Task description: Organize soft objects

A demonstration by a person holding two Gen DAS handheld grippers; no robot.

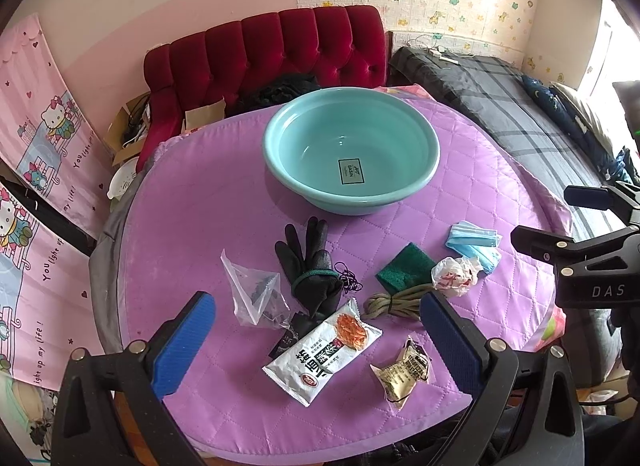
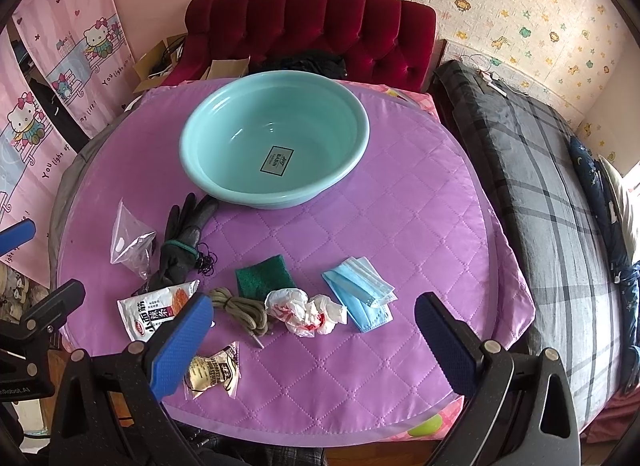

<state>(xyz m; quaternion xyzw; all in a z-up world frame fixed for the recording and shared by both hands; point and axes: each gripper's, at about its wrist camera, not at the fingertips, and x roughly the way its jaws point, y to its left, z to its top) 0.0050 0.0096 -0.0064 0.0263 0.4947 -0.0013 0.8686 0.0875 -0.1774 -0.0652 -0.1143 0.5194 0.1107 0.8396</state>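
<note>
Two wide-apart, unladen claws, left (image 1: 316,330) and right (image 2: 314,326), above crumpled blue masks (image 2: 362,292) and limp black glove (image 1: 314,262).

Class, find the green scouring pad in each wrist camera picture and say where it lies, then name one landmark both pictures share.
Left wrist view: the green scouring pad lies right of centre, between the black glove and the crumpled white bag.
Right wrist view: the green scouring pad lies just left of centre, behind the coiled cord.
Shared landmark: the teal basin at the back of the purple mat.
</note>
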